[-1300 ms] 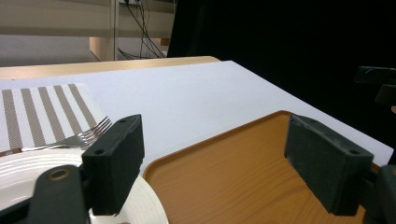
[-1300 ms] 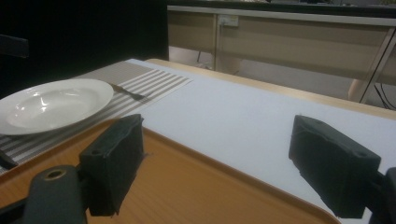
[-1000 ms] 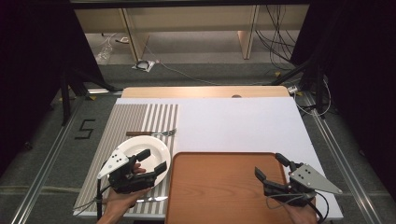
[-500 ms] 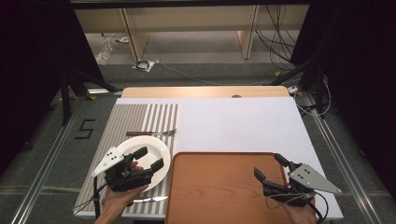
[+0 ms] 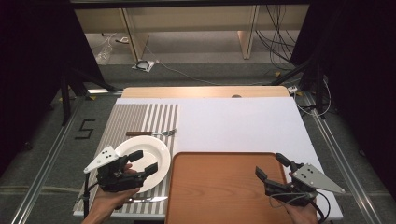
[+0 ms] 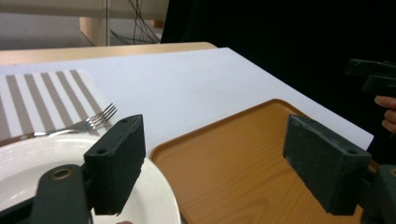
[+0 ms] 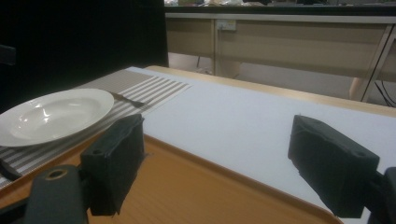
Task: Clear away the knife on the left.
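High view, layout: the left gripper (image 5: 141,162) hovers over the near right part of the round white ceramic plate (image 5: 149,150), which rests on the grey-and-white striped placemat (image 5: 140,116) at the table's left.
Left gripper state: jaws spread wide, nothing between them.
Key relation: in the left gripper view the plate's rim (image 6: 159,186) lies under the left jaw, while the right jaw hangs over the brown wooden tray (image 6: 233,154); the plate sits just beside the tray's left edge, and whether they touch cannot be told.
Nearer hand: the left one, by far; the right gripper (image 5: 273,168) is well apart, over the tray's near right corner (image 5: 261,205), also wide and empty.
Other items: a metal fork with a brown handle (image 5: 152,133) lies crosswise just beyond the plate.
Hard to make out: a shiny utensil (image 5: 144,199) near the plate's front edge is partly covered by the hand.
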Tool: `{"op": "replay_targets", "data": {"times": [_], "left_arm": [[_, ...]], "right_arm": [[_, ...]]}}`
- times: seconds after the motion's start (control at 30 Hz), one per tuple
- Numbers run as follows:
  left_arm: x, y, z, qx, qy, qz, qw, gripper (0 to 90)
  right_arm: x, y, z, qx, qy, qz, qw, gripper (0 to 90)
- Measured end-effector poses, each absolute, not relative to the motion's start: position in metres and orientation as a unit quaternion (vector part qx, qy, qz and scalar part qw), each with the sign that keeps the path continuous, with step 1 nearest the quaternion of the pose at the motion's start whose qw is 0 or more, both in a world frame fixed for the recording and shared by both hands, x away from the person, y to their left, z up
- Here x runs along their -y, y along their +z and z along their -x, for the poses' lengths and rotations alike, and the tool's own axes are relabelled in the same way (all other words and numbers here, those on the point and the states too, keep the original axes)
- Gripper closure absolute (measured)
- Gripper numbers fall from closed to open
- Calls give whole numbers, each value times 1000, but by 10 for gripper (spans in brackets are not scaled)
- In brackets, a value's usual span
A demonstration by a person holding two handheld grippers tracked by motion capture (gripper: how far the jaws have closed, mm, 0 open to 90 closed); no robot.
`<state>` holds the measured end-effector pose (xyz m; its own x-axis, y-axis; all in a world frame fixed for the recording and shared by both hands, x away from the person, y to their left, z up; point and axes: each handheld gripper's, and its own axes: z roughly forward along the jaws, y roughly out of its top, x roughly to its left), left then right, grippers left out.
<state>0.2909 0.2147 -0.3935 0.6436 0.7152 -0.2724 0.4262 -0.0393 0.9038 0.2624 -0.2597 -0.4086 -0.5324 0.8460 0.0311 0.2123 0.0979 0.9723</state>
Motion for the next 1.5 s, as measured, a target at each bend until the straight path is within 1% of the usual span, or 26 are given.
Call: {"op": "replay_targets", "data": {"times": [0.13,0.3,0.7,0.87,0.9,1.0,1.3,1.5], "left_arm": [[-219,-394,-288,-396,134,-734,536,209],[-221,-396,-288,-398,118,-769,486,213],[-225,-398,-288,-389,113,-806,433,215],[-230,-398,-285,-381,116,-823,404,215],[-231,-399,-285,-382,118,-827,396,226],[-237,-400,-285,-382,111,-839,370,228],[-246,-402,-284,-377,114,-858,329,232],[-253,-407,-282,-378,106,-866,308,245]], "right_arm": [[259,-408,-262,-686,545,-386,289,196],[259,-409,-262,-685,545,-389,287,196],[257,-410,-263,-688,546,-385,284,196],[257,-410,-263,-689,545,-385,283,196],[257,-410,-263,-691,543,-384,281,197],[256,-410,-263,-693,542,-383,281,196],[256,-411,-264,-694,541,-385,280,197],[256,-411,-264,-695,540,-384,280,198]]}}
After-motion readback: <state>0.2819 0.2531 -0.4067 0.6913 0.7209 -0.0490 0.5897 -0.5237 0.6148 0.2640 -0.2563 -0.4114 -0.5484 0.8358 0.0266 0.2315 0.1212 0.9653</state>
